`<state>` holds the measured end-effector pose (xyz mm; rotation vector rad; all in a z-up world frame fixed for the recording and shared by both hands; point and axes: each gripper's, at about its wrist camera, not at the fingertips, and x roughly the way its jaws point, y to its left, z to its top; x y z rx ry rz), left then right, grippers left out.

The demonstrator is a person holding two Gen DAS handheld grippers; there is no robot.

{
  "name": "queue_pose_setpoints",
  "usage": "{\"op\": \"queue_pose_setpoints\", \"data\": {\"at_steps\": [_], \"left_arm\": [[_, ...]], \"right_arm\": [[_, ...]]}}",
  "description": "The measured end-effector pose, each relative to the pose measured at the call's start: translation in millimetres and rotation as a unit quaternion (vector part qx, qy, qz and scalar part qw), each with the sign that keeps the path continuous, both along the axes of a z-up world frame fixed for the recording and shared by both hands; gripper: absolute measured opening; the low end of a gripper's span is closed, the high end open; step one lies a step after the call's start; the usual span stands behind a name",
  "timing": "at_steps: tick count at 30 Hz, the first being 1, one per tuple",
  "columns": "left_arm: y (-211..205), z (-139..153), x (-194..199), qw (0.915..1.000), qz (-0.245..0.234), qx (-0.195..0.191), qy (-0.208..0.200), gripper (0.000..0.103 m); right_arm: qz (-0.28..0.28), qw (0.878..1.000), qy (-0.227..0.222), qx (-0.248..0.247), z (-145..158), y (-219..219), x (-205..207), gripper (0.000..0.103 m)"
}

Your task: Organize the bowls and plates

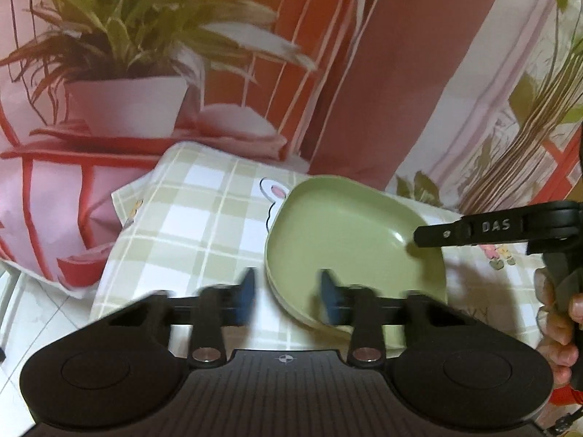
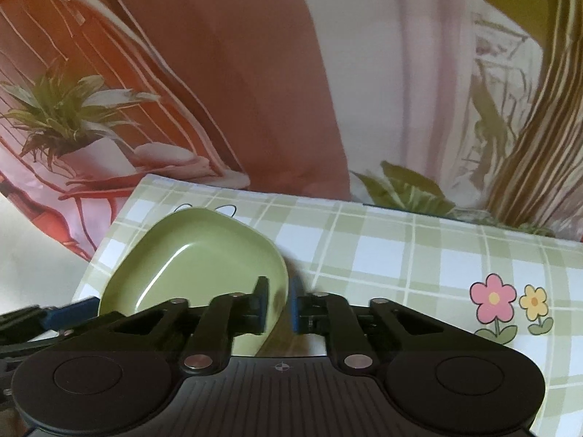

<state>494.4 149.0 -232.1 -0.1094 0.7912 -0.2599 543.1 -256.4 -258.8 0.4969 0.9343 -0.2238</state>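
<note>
Right tool (image 2: 278,306) clenched on green plate (image 2: 193,255) rim; left tool (image 1: 286,296) released, straddling near rim.

A green-and-white checked tablecloth (image 2: 400,255) covers the table. Behind its far edge hangs a printed pink-and-red fabric backdrop (image 1: 364,73). Pale floor tiles (image 1: 32,313) lie left.

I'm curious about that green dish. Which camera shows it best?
The left wrist view: the green dish lies open, nearly its whole inside visible, and looks stacked on another. In the right wrist view the right tongs straddle the dish's rim and hide its near edge.
</note>
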Motion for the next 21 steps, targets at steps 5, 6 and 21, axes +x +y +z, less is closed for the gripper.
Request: {"op": "queue_pose_setpoints", "data": {"at_steps": [5, 6, 21], "left_arm": [[7, 0, -8, 0.9998, 0.018, 0.000, -0.010, 0.013], [8, 2, -10, 0.9998, 0.019, -0.001, -0.012, 0.013], [11, 90, -98, 0.9976, 0.016, 0.037, -0.057, 0.013]], "right_arm": [[0.004, 1.000, -0.007, 0.010, 7, 4, -8, 0.007], [0.004, 1.000, -0.007, 0.012, 8, 7, -11, 0.007], [-0.003, 0.996, -0.057, 0.064, 106, 37, -82, 0.007]]}}
